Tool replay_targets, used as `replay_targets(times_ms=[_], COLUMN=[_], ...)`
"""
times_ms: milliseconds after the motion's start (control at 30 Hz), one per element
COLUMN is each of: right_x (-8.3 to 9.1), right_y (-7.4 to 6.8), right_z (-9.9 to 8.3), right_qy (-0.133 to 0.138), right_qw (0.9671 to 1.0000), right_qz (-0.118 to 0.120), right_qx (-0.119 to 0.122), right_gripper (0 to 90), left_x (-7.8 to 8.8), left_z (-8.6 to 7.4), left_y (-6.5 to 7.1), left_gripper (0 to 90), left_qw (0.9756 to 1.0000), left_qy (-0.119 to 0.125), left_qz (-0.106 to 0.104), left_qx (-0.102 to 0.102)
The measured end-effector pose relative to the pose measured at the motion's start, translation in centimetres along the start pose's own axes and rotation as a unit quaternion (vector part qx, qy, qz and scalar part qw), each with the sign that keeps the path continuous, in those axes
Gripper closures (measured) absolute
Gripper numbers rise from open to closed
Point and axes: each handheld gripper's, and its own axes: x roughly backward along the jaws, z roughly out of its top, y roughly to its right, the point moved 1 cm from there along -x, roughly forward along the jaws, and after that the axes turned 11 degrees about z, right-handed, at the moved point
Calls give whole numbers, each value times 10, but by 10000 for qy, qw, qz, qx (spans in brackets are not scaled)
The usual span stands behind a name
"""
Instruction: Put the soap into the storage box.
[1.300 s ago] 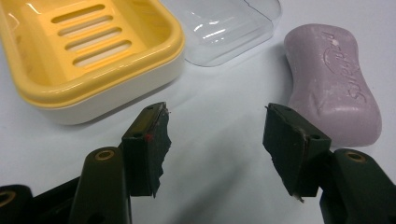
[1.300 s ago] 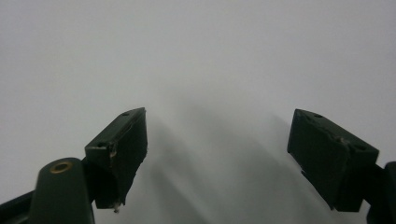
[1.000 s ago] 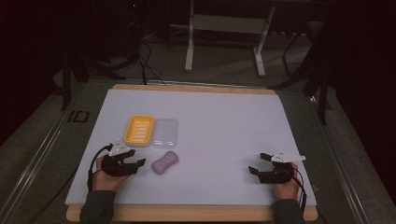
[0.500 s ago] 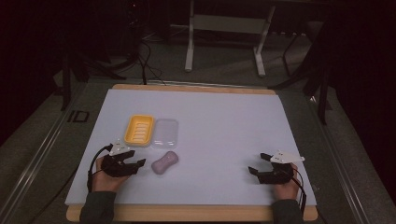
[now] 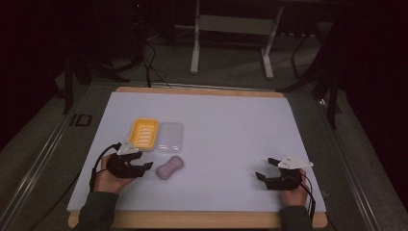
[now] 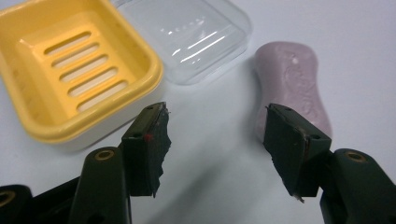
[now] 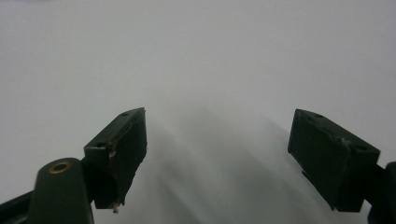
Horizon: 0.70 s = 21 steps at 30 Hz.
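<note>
Resting on a white-topped table [image 5: 231, 125], a person's two hand-held grippers sit well apart at the near edge. The left gripper [image 5: 144, 168] lies at the table's near left, its jaws spread and empty, the tips just short of a pale purple bar of soap [image 5: 171, 168]. In the left gripper view the soap [image 6: 292, 84] lies flat just beyond the right-hand jaw; faint raised scrollwork marks its top, but no brand or lettering can be read on it. Just beyond the soap stand a yellow soap dish [image 5: 144, 133] with a slotted floor and a clear plastic lid [image 5: 171, 137], side by side and touching or nearly so, the lid to the right of the dish. In the left gripper view the dish [image 6: 70, 74] shows five drain slots, and the lid [image 6: 191, 37] lies open side up.

The right gripper [image 5: 265, 169] rests at the near right, a hand [image 5: 293, 192] behind it; its jaws stand wide apart with only bare white surface between them, as the right gripper view [image 7: 217, 154] confirms. A grey three-cornered plate tops each gripper, and a cable trails back along each forearm.

On the dark floor left of the table, white marks reading roughly "ID" [image 5: 79, 120] are visible. Behind the table stand the legs of a grey metal frame [image 5: 231, 29] and loose black cables [image 5: 149, 53].
</note>
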Motion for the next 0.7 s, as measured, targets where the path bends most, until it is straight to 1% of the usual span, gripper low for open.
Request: replay_targets(times_ms=[100,167,200,233,267,433,533,567,600,633,700], right_x=[0,0,0,0,0,0,0,0,0,1,0], right_y=[0,0,0,0,0,0,0,0,-1,-1,-1], right_z=[0,0,0,0,0,0,0,0,0,0,0], right_qy=[14,2,-4,-4,-5,13,11,9,7,0,-7], right_qw=[10000,10000,10000,10000,10000,10000,10000,10000,10000,10000,10000], right_qz=[-11,-13,-16,-16,-18,-21,-29,-34,-33,-33,-28], right_qx=[10,4,8,8,16,12,19,26,27,30,16], right_gripper=[193,193,193,193,193,193,193,193,193,193,193], left_x=[1,1,1,1,1,-2,-4,-6,-6,-8,-9], left_z=[2,5,8,8,10,16,20,23,23,25,27], left_y=[2,4,6,6,8,11,15,16,16,17,17], left_gripper=[405,404,404,404,404,395,392,388,386,384,380], left_qw=[10000,10000,9998,9998,9997,9995,9991,9986,9986,9980,9977], left_qy=[28,17,18,18,-32,-115,-175,-232,-232,-287,-299], left_qz=[-44,-80,-139,-139,-154,-238,-304,-361,-361,-429,-469], left_qx=[-19,-57,-105,-105,-164,-185,-241,-309,-309,-371,-376])
